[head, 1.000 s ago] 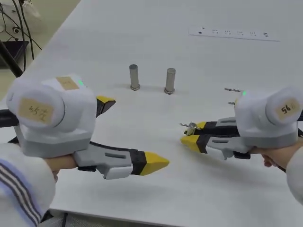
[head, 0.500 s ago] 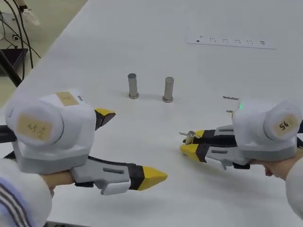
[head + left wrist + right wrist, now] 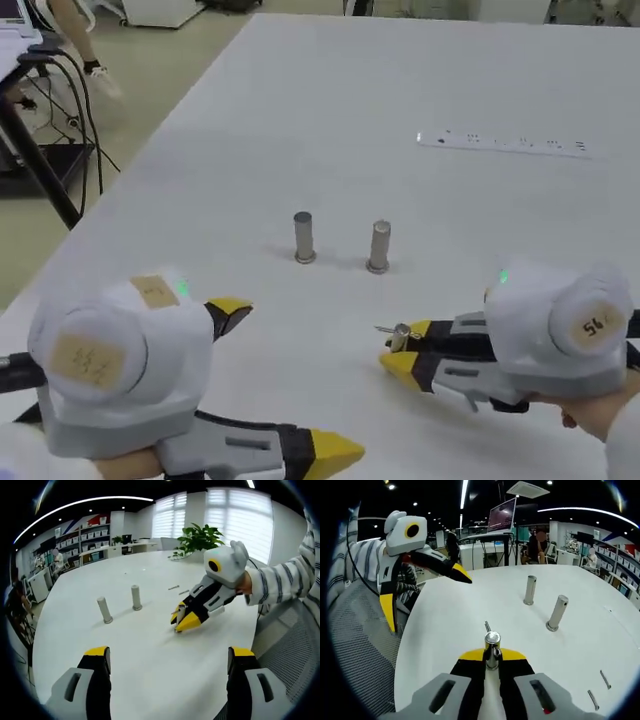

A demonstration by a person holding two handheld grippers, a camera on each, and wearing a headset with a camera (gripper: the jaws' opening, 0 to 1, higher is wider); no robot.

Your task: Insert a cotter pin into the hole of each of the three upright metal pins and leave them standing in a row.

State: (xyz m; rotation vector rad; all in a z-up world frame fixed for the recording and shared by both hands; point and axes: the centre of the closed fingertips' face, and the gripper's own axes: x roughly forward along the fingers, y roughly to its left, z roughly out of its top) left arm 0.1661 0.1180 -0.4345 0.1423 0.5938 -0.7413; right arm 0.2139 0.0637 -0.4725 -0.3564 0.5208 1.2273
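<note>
Bench [image 3: 300, 120] carries left standing pin [image 3: 304, 237] and right standing pin [image 3: 379, 247]; on their near side, right claw [image 3: 400, 350] grips a third metal pin [image 3: 492, 642] with a cotter pin [image 3: 486, 626] jutting from it, and left claw [image 3: 170, 652] gapes empty.

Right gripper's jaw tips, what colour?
Yellow, with black behind; the right gripper shows it best in the head view.

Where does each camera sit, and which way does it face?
Head view: on the head, looking down at upright pins; left gripper, right gripper show.
Left gripper view: along open jaws toward right gripper, striped sleeve.
Right gripper view: along jaws shut on held pin, toward left gripper.
All share the upright pins.
</note>
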